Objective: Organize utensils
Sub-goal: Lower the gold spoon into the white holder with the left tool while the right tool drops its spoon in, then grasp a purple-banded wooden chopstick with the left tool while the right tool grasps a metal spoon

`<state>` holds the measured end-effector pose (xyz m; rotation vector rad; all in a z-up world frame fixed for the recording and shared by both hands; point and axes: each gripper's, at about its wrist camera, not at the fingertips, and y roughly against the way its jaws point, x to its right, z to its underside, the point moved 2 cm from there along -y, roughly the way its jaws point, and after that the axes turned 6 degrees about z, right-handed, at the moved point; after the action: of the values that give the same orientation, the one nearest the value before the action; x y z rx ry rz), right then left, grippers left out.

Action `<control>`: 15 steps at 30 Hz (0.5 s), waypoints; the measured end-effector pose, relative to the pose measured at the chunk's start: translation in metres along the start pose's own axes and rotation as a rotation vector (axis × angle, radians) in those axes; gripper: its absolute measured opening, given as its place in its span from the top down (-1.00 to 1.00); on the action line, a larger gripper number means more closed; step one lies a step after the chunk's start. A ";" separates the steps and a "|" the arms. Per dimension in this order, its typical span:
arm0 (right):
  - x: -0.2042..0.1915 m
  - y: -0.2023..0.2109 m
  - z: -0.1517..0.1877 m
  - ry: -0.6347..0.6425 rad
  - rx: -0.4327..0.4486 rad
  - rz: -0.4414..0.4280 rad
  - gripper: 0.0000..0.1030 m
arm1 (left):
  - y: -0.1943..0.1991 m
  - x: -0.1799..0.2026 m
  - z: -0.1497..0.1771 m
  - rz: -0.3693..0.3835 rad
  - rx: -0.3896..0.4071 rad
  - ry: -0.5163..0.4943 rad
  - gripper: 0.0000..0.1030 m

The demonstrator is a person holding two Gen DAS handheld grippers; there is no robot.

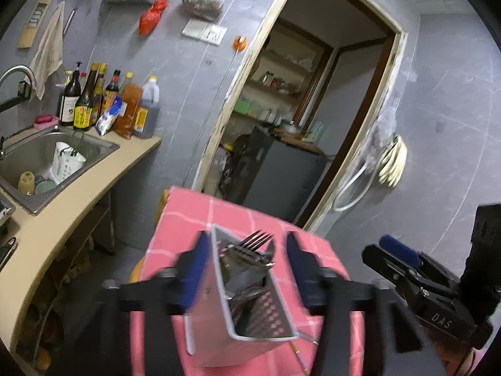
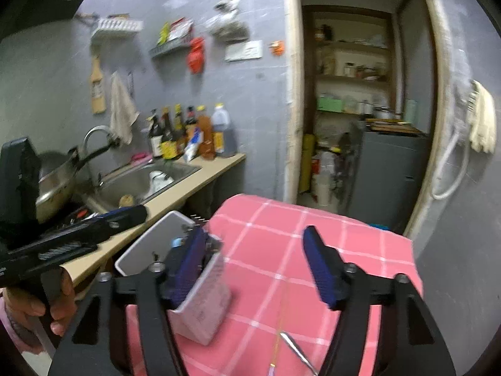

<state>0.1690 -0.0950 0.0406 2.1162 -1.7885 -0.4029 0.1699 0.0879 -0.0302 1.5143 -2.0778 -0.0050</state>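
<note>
Pink tablecloth point(image 2: 281, 250) edge, holder point(image 1: 238, 307) centred

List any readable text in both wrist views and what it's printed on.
"DAS": on the black body of the right gripper, seen in the left wrist view.
Labels on the sauce bottles by the sink: too blurred to read.
Nothing else legible in either view.

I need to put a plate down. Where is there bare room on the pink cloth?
Bare checked cloth lies right of and beyond the metal utensil holder, up to the far edge. The near edge is crowded: a utensil lies there. The counter's back is packed with bottles.
</note>
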 end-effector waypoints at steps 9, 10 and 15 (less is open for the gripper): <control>0.086 0.033 0.025 -0.088 -0.043 0.105 -0.77 | 0.002 0.056 0.007 0.059 -0.022 -0.072 -0.48; 0.093 0.036 0.030 -0.098 -0.053 0.111 -0.77 | 0.001 0.062 0.009 0.066 -0.027 -0.079 -0.50; 0.133 0.043 0.057 -0.145 -0.111 0.146 -0.77 | -0.009 0.092 0.021 0.092 -0.073 -0.105 -0.57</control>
<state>0.1293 -0.2367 0.0081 1.9107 -1.9381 -0.6152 0.1502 -0.0031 -0.0112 1.4012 -2.2034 -0.1265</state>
